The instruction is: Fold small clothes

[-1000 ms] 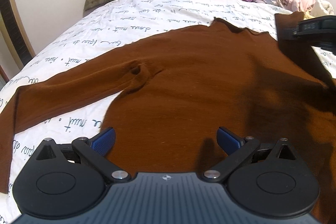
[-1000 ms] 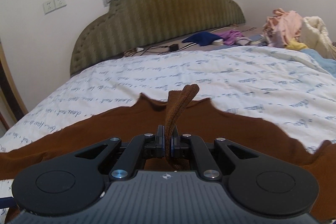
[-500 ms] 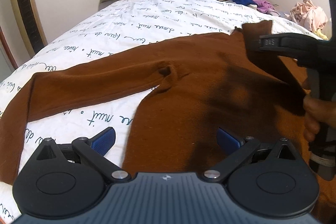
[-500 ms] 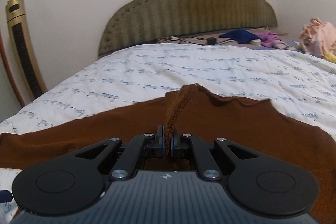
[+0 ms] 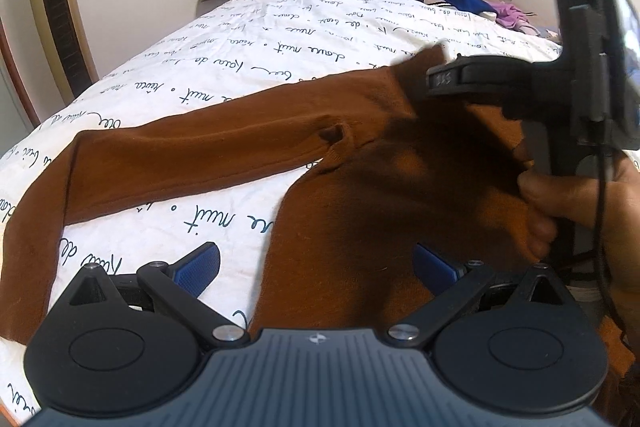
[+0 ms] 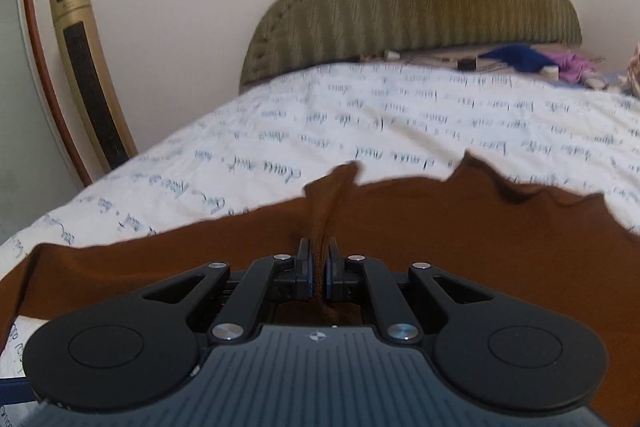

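Bed (image 6: 400,115) with the script-print sheet has my brown sweater (image 5: 360,219) spread flat, right gripper (image 6: 319,273) pinching its far side mid-fold, left gripper (image 5: 316,263) spread wide above it, so next I'd carry that side across.

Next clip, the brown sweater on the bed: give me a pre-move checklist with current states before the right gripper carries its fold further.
1. Right gripper has cloth: ok, shut on a pinched ridge of the brown sweater.
2. Left gripper free to help: ok, open, blue pads apart, nothing between them.
3. Left sleeve laid out: ok, stretched flat across the bedsheet, cuff end bending toward the camera.
4. Sweater body flat: not ok, a pucker sits at the armpit.
5. Landing area for the fold: cannot tell, the right gripper and hand block that side in the left wrist view.
6. Image sharpness: not ok, right wrist view is motion-blurred.
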